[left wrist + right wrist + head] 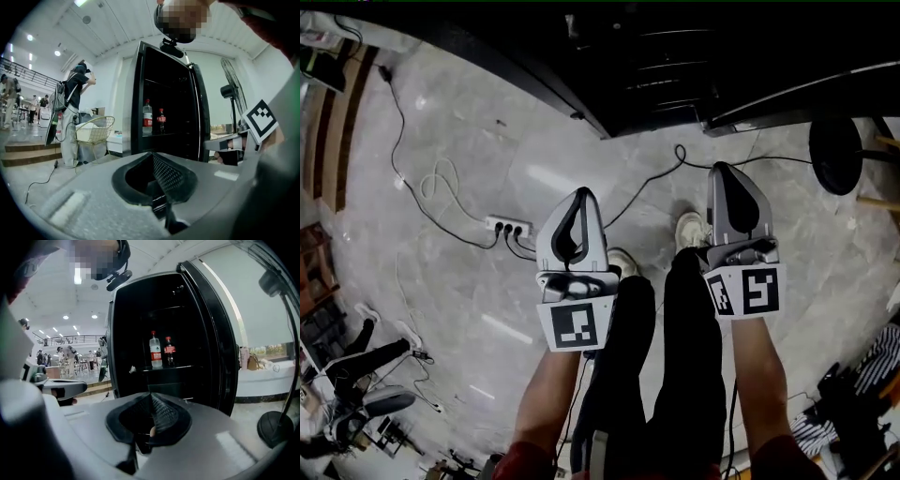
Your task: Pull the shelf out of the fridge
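Observation:
A black fridge (675, 56) stands open in front of me, its door (806, 94) swung to the right. Inside, a dark shelf (164, 368) carries a clear bottle (155, 350) and a cola bottle (169, 351); the shelf (161, 134) also shows in the left gripper view. My left gripper (578, 192) and right gripper (722, 169) hang side by side above my legs, well short of the fridge. Both point at it. Each has its jaws shut with nothing between them, as seen on the left gripper (152, 154) and right gripper (151, 394).
A power strip (508, 226) and loose cables lie on the marble floor to the left. A standing fan's round base (836, 155) sits right of the door. A person (72, 108) and a wire chair (96, 131) stand left of the fridge.

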The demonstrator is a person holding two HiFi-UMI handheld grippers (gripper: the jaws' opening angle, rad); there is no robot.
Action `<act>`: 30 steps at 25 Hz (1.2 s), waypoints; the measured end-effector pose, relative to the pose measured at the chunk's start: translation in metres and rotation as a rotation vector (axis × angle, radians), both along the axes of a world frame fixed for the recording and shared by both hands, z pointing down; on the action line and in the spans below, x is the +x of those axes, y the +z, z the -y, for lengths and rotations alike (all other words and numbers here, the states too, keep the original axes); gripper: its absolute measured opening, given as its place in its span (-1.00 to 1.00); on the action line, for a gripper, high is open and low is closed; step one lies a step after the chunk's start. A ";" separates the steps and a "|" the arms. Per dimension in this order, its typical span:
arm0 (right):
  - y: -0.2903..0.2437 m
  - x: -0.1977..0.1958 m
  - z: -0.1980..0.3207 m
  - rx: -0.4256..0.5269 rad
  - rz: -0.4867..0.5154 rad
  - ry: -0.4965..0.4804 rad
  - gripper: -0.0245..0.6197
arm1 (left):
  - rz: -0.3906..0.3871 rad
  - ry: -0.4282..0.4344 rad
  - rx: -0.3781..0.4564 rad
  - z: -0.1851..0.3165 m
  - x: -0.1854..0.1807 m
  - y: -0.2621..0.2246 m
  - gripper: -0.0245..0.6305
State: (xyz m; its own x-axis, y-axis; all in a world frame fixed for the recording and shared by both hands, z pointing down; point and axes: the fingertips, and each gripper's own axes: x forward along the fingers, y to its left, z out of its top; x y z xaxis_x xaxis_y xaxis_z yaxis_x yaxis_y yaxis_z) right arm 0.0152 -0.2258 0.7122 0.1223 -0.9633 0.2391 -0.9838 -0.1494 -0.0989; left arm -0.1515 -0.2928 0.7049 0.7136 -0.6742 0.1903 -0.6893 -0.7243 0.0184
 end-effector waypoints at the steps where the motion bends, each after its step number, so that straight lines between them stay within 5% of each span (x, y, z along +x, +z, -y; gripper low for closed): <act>1: 0.013 0.002 0.002 -0.004 0.011 0.008 -0.92 | 0.019 0.015 0.005 -0.003 0.003 0.011 -0.93; 13: 0.090 0.016 0.020 -0.050 0.159 -0.004 -0.92 | 0.041 -0.061 -0.052 0.000 0.011 0.065 -0.93; 22: 0.119 0.062 0.065 0.047 0.571 0.152 -0.90 | 0.056 -0.077 -0.036 0.008 0.020 0.068 -0.93; 30: 0.140 0.088 0.120 0.220 0.994 0.241 -0.58 | 0.056 -0.077 -0.035 0.010 0.032 0.071 -0.93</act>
